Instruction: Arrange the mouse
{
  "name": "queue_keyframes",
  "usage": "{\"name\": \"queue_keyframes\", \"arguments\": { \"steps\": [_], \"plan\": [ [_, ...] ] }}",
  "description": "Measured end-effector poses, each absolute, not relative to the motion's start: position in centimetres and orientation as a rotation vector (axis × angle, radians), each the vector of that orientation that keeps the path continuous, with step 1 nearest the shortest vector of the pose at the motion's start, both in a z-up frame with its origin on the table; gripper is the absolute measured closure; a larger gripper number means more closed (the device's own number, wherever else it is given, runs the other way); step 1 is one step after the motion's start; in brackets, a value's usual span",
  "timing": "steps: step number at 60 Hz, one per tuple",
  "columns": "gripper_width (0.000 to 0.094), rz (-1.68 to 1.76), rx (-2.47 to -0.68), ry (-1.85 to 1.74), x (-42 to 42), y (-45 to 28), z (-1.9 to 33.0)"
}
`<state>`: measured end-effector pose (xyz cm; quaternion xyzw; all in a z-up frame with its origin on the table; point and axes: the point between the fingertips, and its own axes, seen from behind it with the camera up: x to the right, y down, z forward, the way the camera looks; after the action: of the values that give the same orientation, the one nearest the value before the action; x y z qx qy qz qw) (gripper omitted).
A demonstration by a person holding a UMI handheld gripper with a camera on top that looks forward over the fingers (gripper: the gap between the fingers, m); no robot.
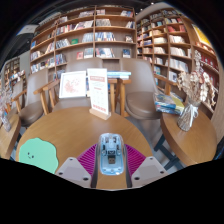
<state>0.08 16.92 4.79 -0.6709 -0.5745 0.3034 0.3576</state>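
A translucent light-blue mouse [111,155] sits between my gripper's [111,148] two fingers. The magenta pads press on its left and right sides, so the gripper is shut on it. The mouse points away from me, over the near part of a round wooden table [90,125]. A mint-green mat [38,155] lies flat on the table to the left of the fingers, apart from the mouse.
A white sign stand [98,95] stands on the table beyond the mouse. Wooden chairs [50,92] ring the far side. Another table with books [188,112] is to the right. Bookshelves [100,40] fill the background.
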Motion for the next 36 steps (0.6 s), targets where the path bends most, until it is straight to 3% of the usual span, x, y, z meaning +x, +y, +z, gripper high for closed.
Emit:
{"name": "queue_keyframes", "arguments": {
  "steps": [8, 14, 25, 36],
  "plan": [
    [0.0542, 0.899, -1.694, -1.508, 0.3, 9.0, 10.0],
    [0.0542, 0.947, -1.669, -1.564, 0.6, 1.0, 10.5],
    [0.0542, 0.938, -1.634, -1.697, 1.1, -10.6, 5.1],
    [0.0542, 0.840, -1.644, -1.738, 2.1, -13.8, -0.8]
  ]
}}
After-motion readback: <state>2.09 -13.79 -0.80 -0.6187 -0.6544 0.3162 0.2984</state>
